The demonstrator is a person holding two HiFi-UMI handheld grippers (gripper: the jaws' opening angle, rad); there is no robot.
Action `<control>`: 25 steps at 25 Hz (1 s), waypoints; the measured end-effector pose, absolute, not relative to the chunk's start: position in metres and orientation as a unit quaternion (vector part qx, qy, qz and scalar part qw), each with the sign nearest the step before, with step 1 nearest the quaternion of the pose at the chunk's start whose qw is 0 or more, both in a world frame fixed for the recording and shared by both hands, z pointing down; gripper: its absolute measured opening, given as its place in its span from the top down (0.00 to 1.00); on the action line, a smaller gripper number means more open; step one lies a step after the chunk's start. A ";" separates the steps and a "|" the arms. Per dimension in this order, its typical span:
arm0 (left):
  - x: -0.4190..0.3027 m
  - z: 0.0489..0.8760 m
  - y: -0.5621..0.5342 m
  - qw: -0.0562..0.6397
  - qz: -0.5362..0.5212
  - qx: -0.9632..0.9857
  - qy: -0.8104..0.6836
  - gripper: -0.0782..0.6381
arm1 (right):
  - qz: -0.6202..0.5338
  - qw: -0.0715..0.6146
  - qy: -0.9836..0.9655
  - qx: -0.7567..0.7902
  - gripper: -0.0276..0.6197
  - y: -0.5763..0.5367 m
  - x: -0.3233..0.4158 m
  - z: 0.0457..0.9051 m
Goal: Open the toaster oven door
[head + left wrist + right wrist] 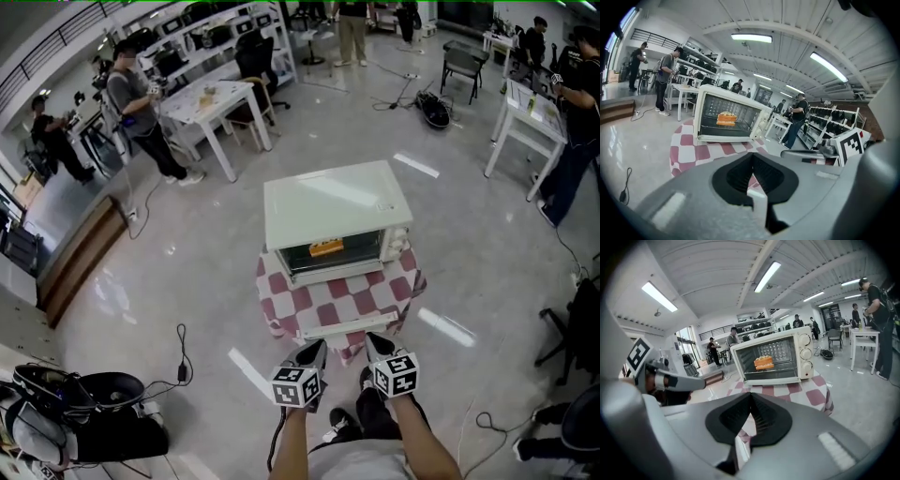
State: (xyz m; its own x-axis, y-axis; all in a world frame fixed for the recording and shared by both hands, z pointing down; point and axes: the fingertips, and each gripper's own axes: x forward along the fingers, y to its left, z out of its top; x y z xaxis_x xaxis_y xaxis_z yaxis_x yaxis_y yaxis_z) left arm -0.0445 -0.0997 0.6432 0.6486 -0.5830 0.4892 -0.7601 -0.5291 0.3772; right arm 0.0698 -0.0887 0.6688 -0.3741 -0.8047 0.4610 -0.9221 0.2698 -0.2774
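Nearest the camera, the left hand-held gripper (312, 353) and the right hand-held gripper (377, 345) are held side by side, both aimed at the bench (319, 305). Each pair of jaws is pressed together, with nothing pinched between them. The grippers are kept just short of the bench's front edge, and no contact is made.

Beyond them, the oven (336, 217) is set on the bench's checked cloth, towards the back. Its door (325, 251) faces the grippers and is judged to be shut. Orange food (326, 247) is seen through the glass, and knobs (398, 239) are placed right of the door. The handle cannot be made out clearly.

The task is judged not yet begun. The jaws would need to be spread before any handle is taken. If the door is pulled hard, the oven could be dragged forward on the cloth, since nothing braces it. A tip set too far right could catch the knobs.

People are seen well beyond the bench.
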 end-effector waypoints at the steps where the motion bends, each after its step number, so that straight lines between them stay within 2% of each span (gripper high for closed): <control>1: -0.047 0.640 -0.094 0.285 0.153 0.863 -0.389 0.88 | 0.258 0.104 -0.787 0.550 0.95 -0.088 0.066 0.661; 5: -0.058 0.633 -0.071 0.277 0.148 0.868 -0.385 0.88 | 0.256 0.090 -0.788 0.553 0.95 -0.077 0.051 0.637; 13: -0.082 0.618 -0.048 0.263 0.129 0.870 -0.396 0.88 | 0.178 0.151 -0.819 0.525 0.95 -0.076 0.038 0.593; 18: -0.086 0.594 -0.049 0.241 0.113 0.876 -0.403 0.88 | 0.205 0.132 -0.809 0.534 0.95 -0.086 0.035 0.571; 25: -0.089 0.587 -0.041 0.199 0.134 0.882 -0.405 0.88 | 0.231 0.127 -0.813 0.519 0.95 -0.043 0.010 0.590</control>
